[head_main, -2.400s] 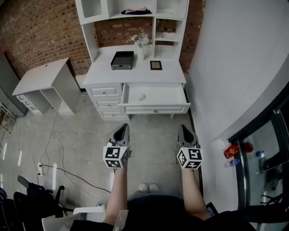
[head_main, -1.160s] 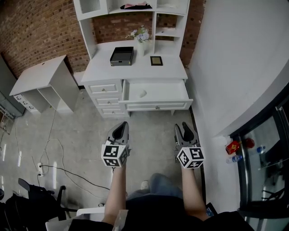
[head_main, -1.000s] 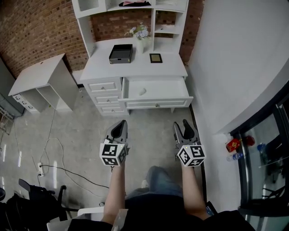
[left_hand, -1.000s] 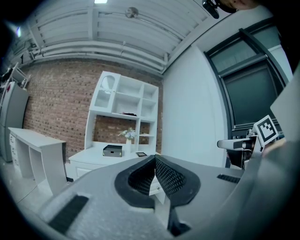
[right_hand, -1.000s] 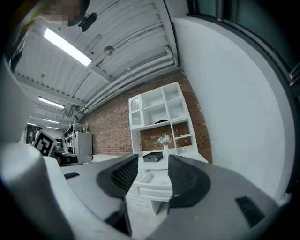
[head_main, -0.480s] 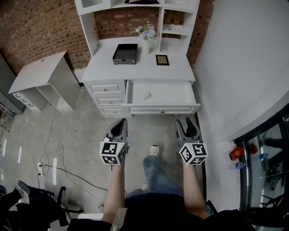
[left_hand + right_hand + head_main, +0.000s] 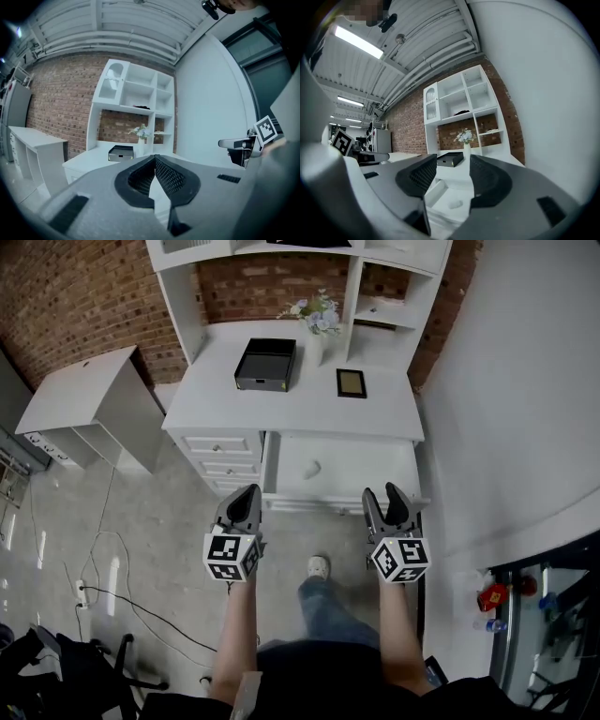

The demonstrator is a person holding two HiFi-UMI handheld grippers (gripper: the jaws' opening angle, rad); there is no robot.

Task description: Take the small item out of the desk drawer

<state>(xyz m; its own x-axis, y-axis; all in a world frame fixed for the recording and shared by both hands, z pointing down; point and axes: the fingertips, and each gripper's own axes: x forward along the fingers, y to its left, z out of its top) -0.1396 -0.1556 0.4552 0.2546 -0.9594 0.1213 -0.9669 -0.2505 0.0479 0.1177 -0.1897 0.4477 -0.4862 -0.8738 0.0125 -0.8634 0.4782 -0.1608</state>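
The white desk's wide drawer stands pulled out. In it lies a small white item, alone on the drawer's floor. My left gripper hovers just before the drawer's front at its left end, jaws shut with their tips touching and nothing held. My right gripper hangs over the drawer's front edge at its right end; its jaws are opening with nothing between them. The right gripper view looks past that gripper down at the small item in the drawer.
On the desktop are a black tray, a small framed picture and a vase of flowers. A white side table stands to the left. Cables cross the floor. A white wall runs close on the right.
The person has stepped up to the desk, so both grippers now reach the drawer's front. The right jaws stand wider apart than before; the left stay shut.
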